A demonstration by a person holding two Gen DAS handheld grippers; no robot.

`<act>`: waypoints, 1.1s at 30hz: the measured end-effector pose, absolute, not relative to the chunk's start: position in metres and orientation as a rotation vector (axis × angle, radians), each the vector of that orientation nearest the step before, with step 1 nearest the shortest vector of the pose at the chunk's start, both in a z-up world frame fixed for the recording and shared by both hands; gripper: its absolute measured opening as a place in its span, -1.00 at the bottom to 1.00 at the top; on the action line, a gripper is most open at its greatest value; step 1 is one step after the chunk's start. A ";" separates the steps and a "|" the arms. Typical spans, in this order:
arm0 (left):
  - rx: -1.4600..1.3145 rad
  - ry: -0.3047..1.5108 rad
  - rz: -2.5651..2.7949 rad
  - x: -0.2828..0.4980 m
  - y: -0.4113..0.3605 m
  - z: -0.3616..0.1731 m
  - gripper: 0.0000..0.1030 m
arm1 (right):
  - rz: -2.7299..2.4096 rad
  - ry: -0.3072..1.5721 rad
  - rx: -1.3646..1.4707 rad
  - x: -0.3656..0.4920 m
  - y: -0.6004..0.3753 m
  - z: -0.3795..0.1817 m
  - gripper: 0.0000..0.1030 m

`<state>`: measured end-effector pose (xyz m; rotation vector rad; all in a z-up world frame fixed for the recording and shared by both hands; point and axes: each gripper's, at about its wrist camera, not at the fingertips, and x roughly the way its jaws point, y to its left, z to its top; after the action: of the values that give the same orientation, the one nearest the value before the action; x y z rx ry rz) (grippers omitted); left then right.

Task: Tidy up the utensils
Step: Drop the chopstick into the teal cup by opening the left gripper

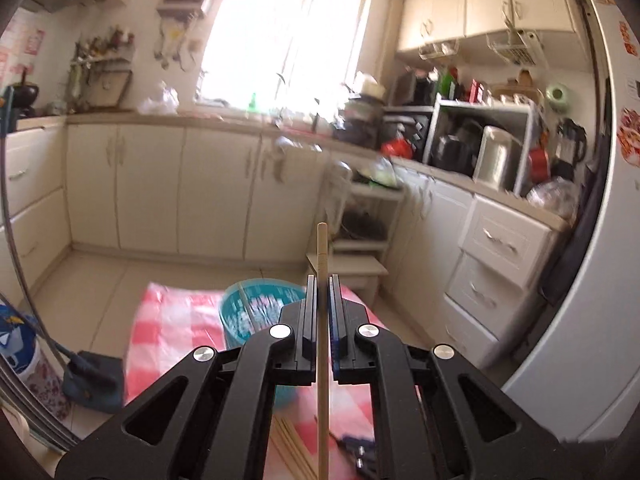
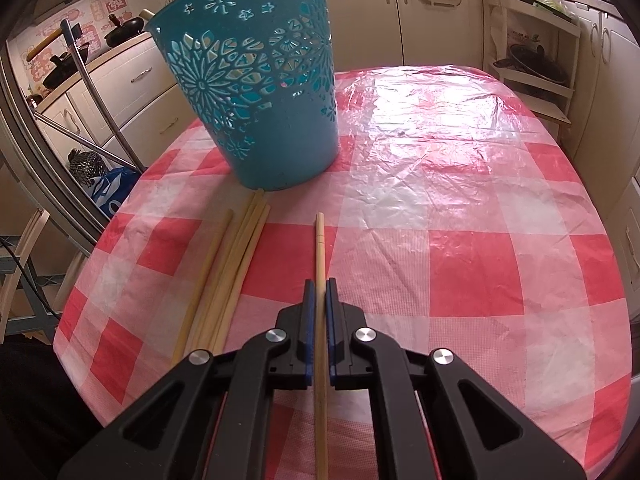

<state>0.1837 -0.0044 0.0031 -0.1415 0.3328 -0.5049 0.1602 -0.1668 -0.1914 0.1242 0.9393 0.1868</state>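
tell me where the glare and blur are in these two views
Left wrist view: the window is blown out white, and the counters and basket are smeared with motion blur, while the chopstick in the jaws stays sharp. Right wrist view: sharp overall, with sheen on the tablecloth behind the basket.

A table with a red-and-white checked cloth point(image 2: 440, 240) carries a teal basket point(image 2: 256, 80) far left, loose chopsticks point(image 2: 232, 264) nearer.

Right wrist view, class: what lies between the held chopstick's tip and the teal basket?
Only bare checked tablecloth between chopstick and teal basket, in the right wrist view.
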 end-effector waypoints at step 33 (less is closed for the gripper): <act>-0.178 0.288 -0.117 0.308 -0.009 -0.064 -0.88 | 0.195 0.945 0.165 0.163 -0.168 -0.192 -0.89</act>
<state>0.3075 -0.0094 -0.0640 -0.1782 0.2879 -0.1170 0.1634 -0.1683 -0.1918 0.1649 0.9448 0.1953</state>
